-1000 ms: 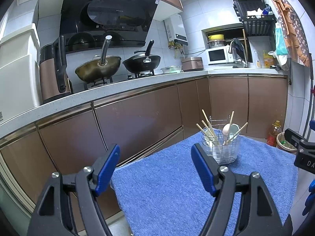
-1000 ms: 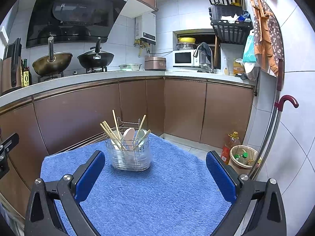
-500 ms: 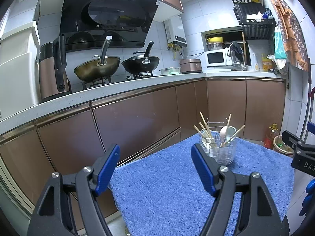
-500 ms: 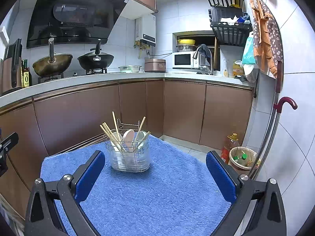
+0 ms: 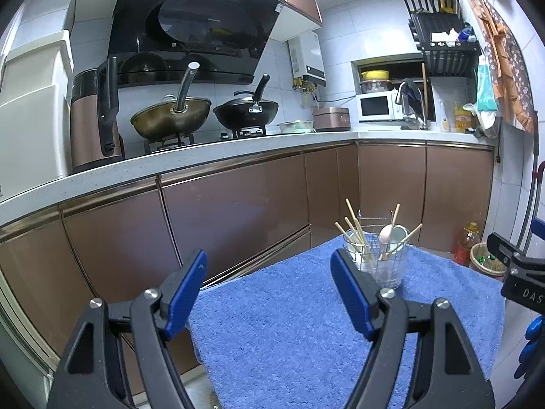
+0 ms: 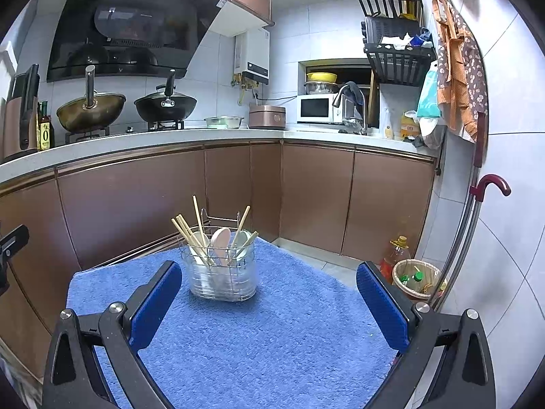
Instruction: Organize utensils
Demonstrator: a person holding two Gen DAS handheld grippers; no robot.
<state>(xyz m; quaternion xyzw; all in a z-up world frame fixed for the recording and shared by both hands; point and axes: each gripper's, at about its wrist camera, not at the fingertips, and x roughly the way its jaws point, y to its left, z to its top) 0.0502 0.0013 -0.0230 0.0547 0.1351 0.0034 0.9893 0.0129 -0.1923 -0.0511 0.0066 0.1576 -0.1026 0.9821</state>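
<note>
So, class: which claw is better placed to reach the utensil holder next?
Probably the right claw: open, with the utensil holder nearly centred ahead. In the left claw view it sits off beyond the right finger.

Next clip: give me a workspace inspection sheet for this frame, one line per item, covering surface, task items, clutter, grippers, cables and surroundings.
Surface: blue towel covers the table; nothing lies loose on it.
Job's things: clear utensil holder with a wire frame stands upright on the far part of the towel, holding wooden chopsticks and pale spoons.
Clutter: nothing seen on the towel.
Grippers: left gripper open, empty, short of the holder; right gripper open, empty.
Cables: nothing seen near the work area.
Surroundings: brown cabinets, two woks on the stove, microwave, waste basket on the floor beside the table.
</note>
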